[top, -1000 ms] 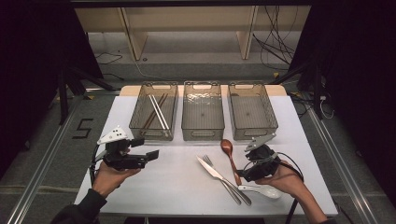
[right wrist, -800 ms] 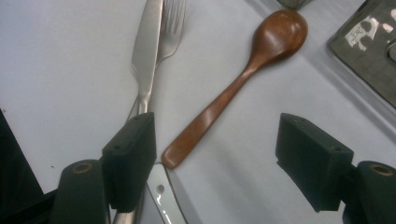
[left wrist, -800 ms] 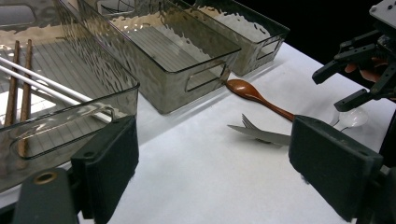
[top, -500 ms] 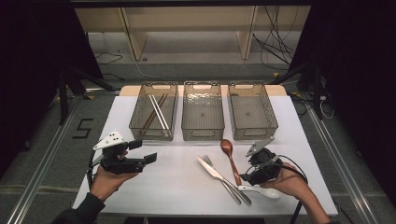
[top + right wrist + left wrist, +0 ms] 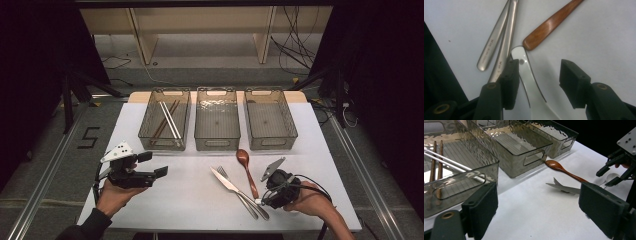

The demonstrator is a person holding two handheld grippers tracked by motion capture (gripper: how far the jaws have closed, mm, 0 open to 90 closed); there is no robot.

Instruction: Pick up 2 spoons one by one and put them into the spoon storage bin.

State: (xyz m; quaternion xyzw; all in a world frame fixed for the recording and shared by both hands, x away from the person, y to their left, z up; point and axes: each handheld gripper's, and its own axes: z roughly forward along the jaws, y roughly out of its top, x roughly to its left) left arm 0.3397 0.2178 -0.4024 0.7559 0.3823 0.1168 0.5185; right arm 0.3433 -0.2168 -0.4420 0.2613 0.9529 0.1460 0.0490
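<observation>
A white ceramic spoon (image 5: 534, 85) lies on the white table (image 5: 190, 200) near the front right. Its handle runs between the jaws of my right gripper (image 5: 540, 66), which have just been closing. The left pad (image 5: 510, 75) sits right beside the handle and the right pad (image 5: 574, 80) still stands apart from it. In the high view the right gripper (image 5: 261, 200) covers most of that spoon. My left gripper (image 5: 156, 164) hovers wide open and empty at the front left. A wooden spoon (image 5: 245, 162), a knife (image 5: 227, 182) and a fork (image 5: 235, 189) lie mid-table.
Three clear bins stand in a row at the back: the left bin (image 5: 164, 145) holds chopsticks (image 5: 167, 120), while the middle bin (image 5: 217, 145) and the right bin (image 5: 272, 145) hold nothing. Two steel handles (image 5: 504, 45) and the wooden spoon's handle (image 5: 549, 27) end just beyond the right jaws.
The right gripper has settled lower over the white spoon, which is now mostly covered, and its jaws have narrowed around the handle. The left gripper has stayed where it was.
</observation>
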